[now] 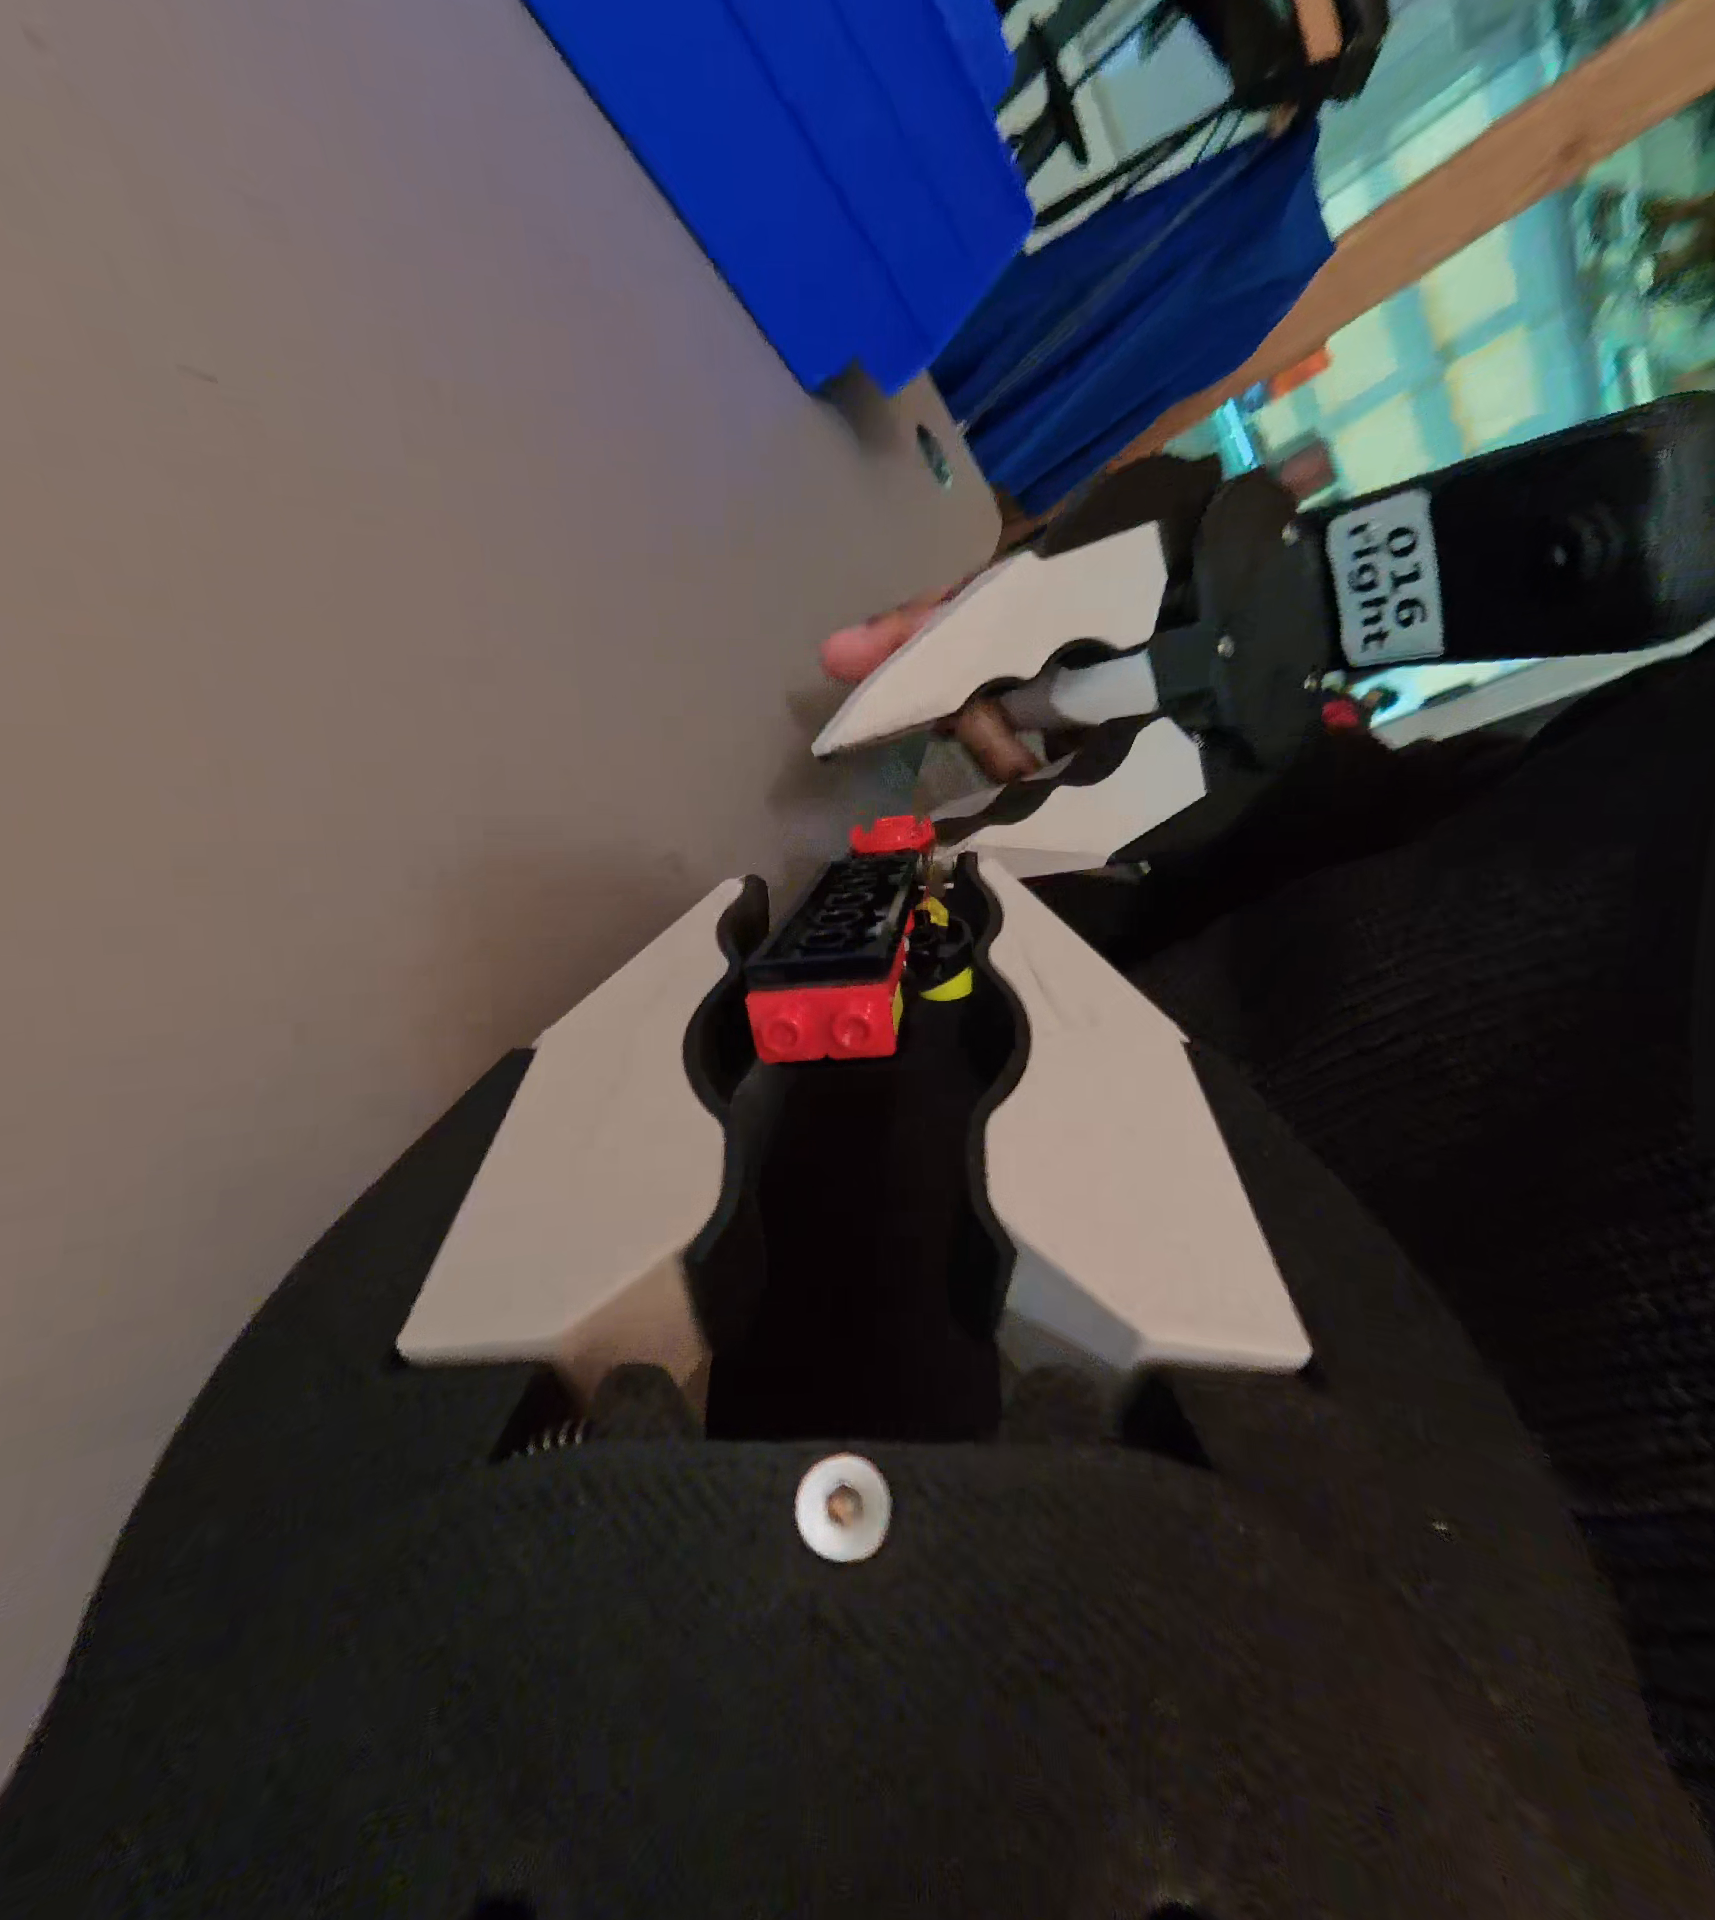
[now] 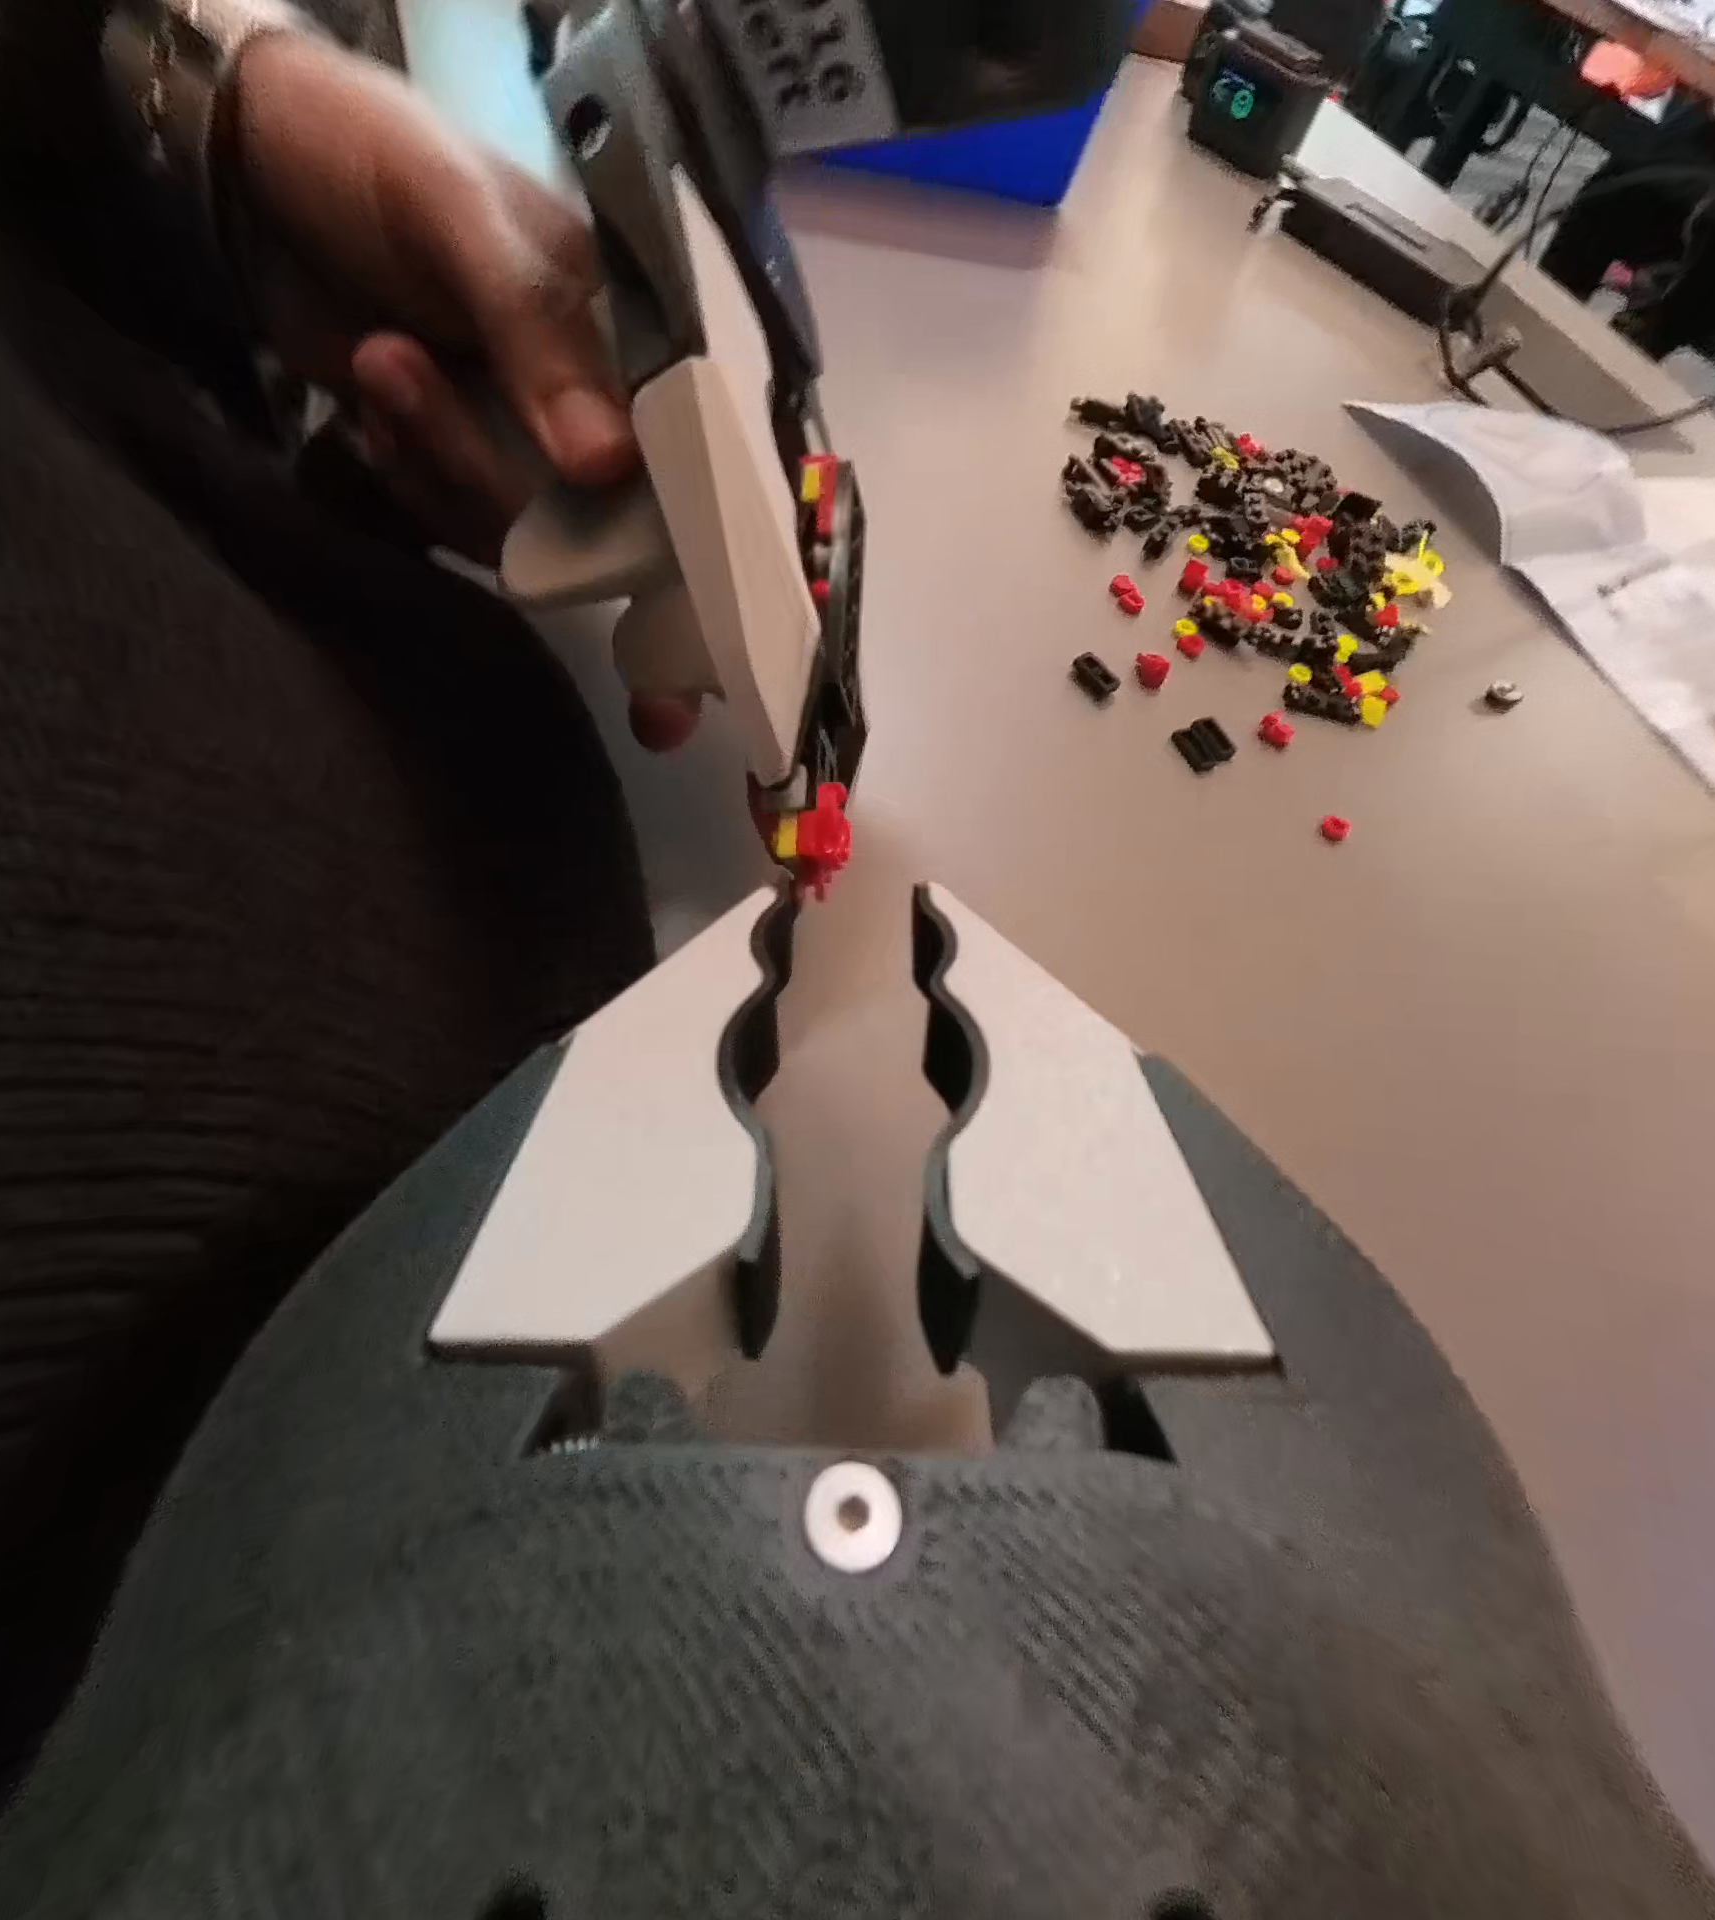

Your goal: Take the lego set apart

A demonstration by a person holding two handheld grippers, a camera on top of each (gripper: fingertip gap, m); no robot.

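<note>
My left gripper (image 1: 863, 878) is shut on the lego set (image 1: 832, 961), a small build with a black studded plate, red bricks and yellow bits, held in the air. A red piece (image 1: 889, 831) sticks out past the fingertips. My right gripper (image 2: 848, 896) is open and empty, its tips just below that red piece (image 2: 820, 831), the left tip nearly touching it. In the right wrist view the left gripper (image 2: 801, 779) hangs point-down in a hand (image 2: 437, 260), with the set (image 2: 837, 623) along its finger. The right gripper also shows in the left wrist view (image 1: 910, 800).
A pile of loose black, red and yellow lego pieces (image 2: 1248, 561) lies on the grey table (image 2: 1248, 1091). A paper booklet (image 2: 1611, 582) lies to its right. A blue bin (image 2: 988, 156) and a black box (image 2: 1248, 94) stand at the back. Dark clothing (image 2: 157, 935) fills the left.
</note>
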